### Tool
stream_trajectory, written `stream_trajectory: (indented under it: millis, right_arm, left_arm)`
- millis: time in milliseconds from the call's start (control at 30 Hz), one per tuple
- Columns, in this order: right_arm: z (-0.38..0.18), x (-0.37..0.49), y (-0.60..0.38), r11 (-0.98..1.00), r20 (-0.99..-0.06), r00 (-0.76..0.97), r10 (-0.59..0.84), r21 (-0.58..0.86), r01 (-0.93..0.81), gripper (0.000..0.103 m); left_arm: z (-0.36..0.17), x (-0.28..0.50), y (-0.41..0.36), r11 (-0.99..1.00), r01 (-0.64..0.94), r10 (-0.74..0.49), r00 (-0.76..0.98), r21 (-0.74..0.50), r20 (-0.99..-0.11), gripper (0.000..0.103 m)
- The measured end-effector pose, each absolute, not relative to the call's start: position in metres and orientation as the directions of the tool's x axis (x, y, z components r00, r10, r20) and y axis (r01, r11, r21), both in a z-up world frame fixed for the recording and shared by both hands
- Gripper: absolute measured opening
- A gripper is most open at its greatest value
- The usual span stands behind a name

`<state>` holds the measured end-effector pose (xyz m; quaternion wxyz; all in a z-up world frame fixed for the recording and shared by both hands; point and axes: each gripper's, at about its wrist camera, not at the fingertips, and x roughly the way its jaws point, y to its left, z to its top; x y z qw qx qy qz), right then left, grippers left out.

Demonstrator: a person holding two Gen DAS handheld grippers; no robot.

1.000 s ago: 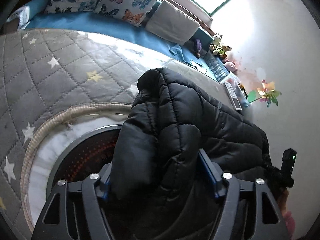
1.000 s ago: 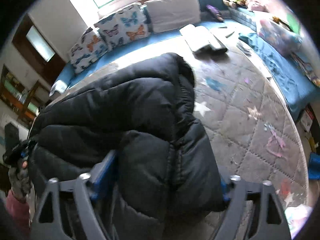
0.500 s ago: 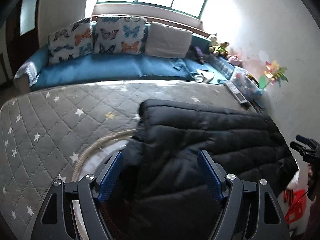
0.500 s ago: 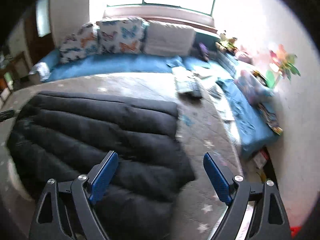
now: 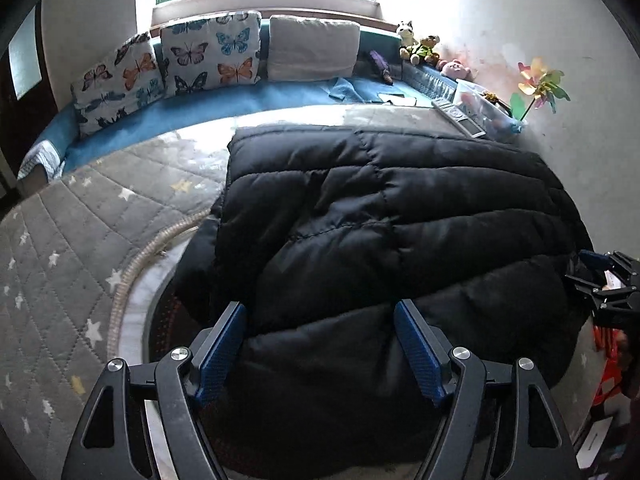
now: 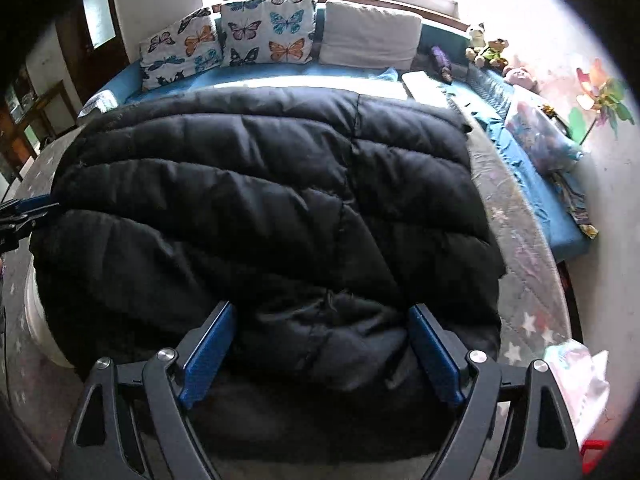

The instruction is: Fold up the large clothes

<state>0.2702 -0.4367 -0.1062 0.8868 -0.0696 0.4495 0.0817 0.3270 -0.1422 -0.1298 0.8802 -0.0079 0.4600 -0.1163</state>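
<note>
A black puffer jacket [image 5: 380, 216] lies as a broad folded slab over a round white stand, its far edge straight. My left gripper [image 5: 320, 348] hovers over the jacket's near left edge with its blue pads [image 5: 222, 350] wide apart, and fabric shows below them but they do not pinch it. In the right wrist view the same jacket [image 6: 280, 184] fills the middle. My right gripper [image 6: 320, 354] is open above a rumpled near part of it. The right gripper [image 5: 604, 280] shows at the left wrist view's right edge, and the left gripper [image 6: 20, 216] at the right wrist view's left edge.
A grey quilted star mat [image 5: 60, 248] surrounds the round stand [image 5: 132, 292]. Behind runs a blue bench [image 5: 224, 104] with butterfly cushions [image 5: 212, 56] and a plain cushion [image 5: 312, 48]. Soft toys [image 5: 420, 44], a clear box and a pinwheel [image 5: 540, 88] stand by the right wall.
The jacket, heaped up between the jaws a second ago, now lies flat and folded. Both grippers have drawn back from it and rolled level.
</note>
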Motion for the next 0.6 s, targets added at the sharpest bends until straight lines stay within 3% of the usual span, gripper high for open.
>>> stream_trajectory:
  millis: [300, 600]
  right_arm:
    - [-0.089, 0.216, -0.424, 0.982, -0.756, 0.641, 0.136, 0.018, -0.187, 0.095]
    - [-0.088, 0.17, -0.398, 0.985, -0.717, 0.686, 0.126, 0.006, -0.174, 0.095]
  left_arm:
    - [-0.088, 0.244, -0.157, 0.97, 0.224, -0.213, 0.608, -0.092, -0.765, 0.082]
    - [-0.079, 0.173, -0.157, 0.973, 0.214, -0.206, 0.635, -0.086, -0.744, 0.082]
